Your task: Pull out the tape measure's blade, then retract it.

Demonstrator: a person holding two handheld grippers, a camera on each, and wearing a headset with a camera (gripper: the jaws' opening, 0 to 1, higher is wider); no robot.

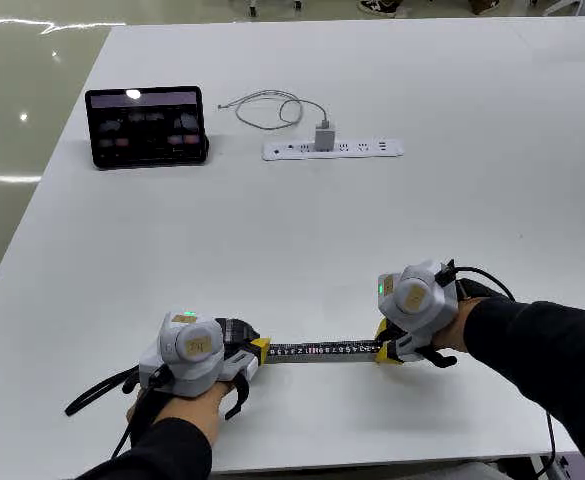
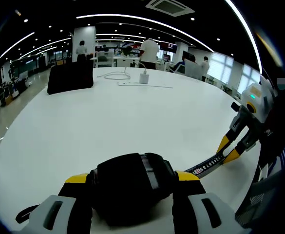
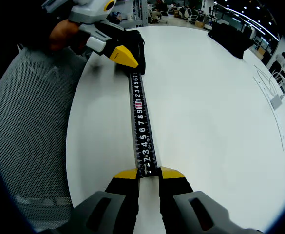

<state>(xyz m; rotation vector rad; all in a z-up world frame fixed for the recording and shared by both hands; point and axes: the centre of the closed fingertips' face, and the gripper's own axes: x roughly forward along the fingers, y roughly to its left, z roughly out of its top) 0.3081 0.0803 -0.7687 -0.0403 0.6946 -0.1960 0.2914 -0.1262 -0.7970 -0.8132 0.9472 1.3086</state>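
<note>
A black tape measure case (image 2: 130, 185) sits clamped between the yellow-tipped jaws of my left gripper (image 1: 254, 350), low on the white table. Its black blade (image 1: 322, 349) with white numbers runs out flat along the table to my right gripper (image 1: 384, 351), whose jaws are shut on the blade's end. In the right gripper view the blade (image 3: 141, 124) stretches from my right gripper (image 3: 147, 173) up to the case (image 3: 132, 45) held by the left gripper (image 3: 119, 54). In the left gripper view the blade (image 2: 208, 165) leads right to the right gripper (image 2: 228, 149).
A black tablet (image 1: 146, 125) stands at the back left of the white table (image 1: 302, 230). A white power strip (image 1: 332, 150) with a charger and a coiled cable (image 1: 267, 108) lies behind the middle. A mesh chair (image 3: 30, 131) shows beside the table edge.
</note>
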